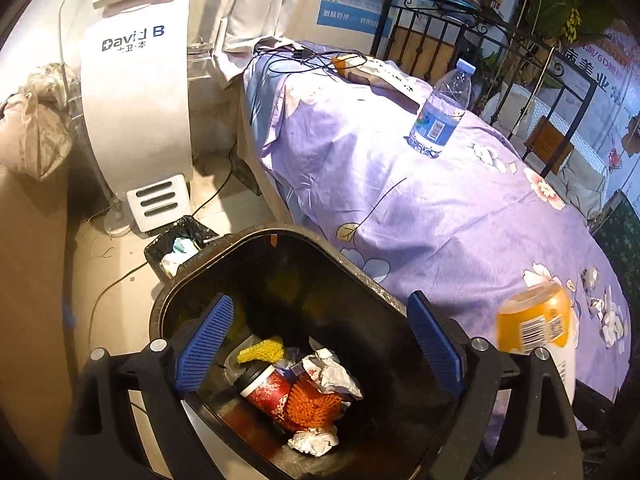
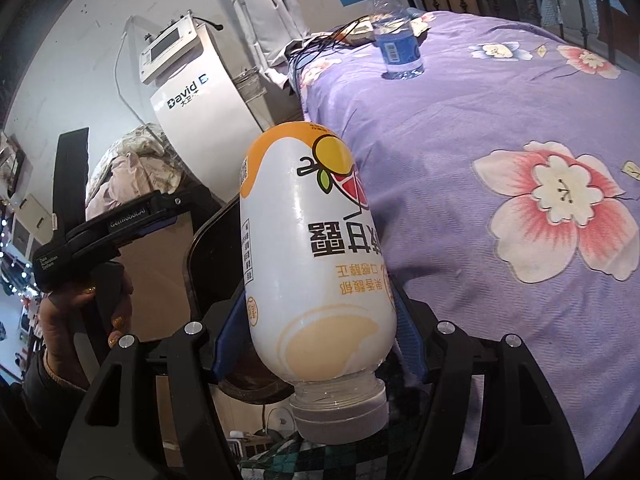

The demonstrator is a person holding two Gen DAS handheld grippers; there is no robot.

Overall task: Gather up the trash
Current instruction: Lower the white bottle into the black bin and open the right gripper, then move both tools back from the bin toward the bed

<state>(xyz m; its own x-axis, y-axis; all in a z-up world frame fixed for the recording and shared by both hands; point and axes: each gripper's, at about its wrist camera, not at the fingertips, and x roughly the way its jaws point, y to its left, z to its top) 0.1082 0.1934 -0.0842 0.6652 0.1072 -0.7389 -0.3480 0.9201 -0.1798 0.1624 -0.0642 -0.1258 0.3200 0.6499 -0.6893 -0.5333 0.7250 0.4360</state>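
Observation:
My left gripper (image 1: 320, 312) stands open above a black trash bin (image 1: 360, 272), nothing between its blue pads (image 1: 208, 340). In the bin lie a red cup (image 1: 268, 392), an orange foam net (image 1: 316, 404), a yellow net (image 1: 260, 350) and crumpled paper (image 1: 332, 372). My right gripper (image 2: 320, 320) is shut on a white and orange drink bottle (image 2: 316, 264), its cap toward the camera. That bottle (image 1: 534, 322) shows to the right of the bin over the bed edge. A clear water bottle (image 1: 440, 112) (image 2: 394, 36) stands upright on the purple bedspread (image 1: 440, 208).
Scraps of crumpled paper (image 1: 596, 292) lie on the bedspread at the right. A small bin with a black liner (image 1: 180, 244) sits on the floor by a white machine (image 1: 136, 92). Cables (image 1: 304, 56) lie at the bed's far end. A hand (image 2: 80, 304) holds the left gripper.

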